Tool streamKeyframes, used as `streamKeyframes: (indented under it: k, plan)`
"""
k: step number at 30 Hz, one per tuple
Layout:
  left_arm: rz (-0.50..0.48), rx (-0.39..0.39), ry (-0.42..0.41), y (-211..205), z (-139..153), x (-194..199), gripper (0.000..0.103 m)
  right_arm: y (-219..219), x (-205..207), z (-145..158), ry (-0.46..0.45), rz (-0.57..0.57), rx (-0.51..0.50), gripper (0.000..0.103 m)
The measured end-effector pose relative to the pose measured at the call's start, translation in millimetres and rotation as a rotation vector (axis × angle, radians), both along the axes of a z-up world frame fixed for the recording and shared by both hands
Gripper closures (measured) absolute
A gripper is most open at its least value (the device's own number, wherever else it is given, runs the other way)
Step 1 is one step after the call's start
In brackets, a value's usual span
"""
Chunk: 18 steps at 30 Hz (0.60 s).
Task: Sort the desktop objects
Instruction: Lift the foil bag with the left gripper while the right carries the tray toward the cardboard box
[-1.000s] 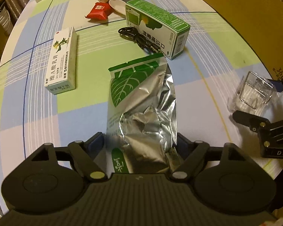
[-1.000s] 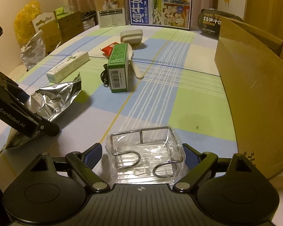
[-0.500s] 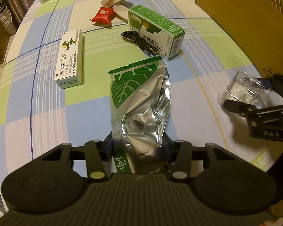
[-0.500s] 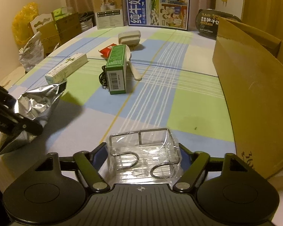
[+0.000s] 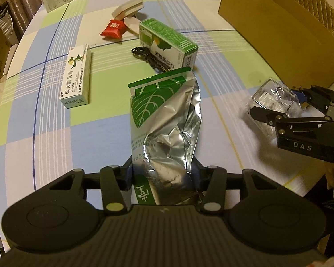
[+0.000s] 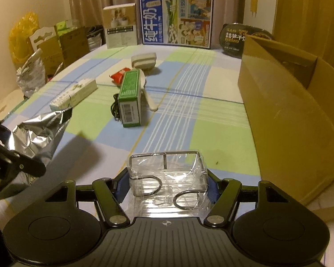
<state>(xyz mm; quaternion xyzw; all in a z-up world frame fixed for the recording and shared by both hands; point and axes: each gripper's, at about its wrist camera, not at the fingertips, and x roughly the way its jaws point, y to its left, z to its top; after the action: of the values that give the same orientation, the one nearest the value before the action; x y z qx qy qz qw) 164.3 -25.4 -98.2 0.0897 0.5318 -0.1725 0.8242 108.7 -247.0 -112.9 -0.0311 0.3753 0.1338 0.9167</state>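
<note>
Holding steady: both tools grip their loads above the checked table [image 5: 55, 133].
Foil pouch [image 5: 164, 120]: light, crinkly, crushes easily; left gripper [image 5: 161, 178] clamps its lower end, pointing steeply down.
Wire rack [image 6: 167, 178]: stiff, but its clear wrap looks slippery; right gripper [image 6: 167, 189], angled down, jaws closing on its sides near the cardboard box [image 6: 289, 111].

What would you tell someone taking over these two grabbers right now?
Left gripper: shut on the foil pouch.
Right gripper: jaws closing on the plastic-wrapped wire rack, pads against its sides.
On the table: white medicine box, green box, black cable, red packet.
Cardboard box stands open at the right.
Done: both items gripped. Left: place them, then sort the rest.
</note>
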Motion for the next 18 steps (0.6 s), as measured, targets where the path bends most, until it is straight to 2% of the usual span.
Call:
streamKeyframes:
  k: [18]
  plan:
    - [-0.018, -0.039, -0.071, -21, 40, -45, 0.059, -16, -50, 56, -0.082, -0.064, 0.013, 0.039]
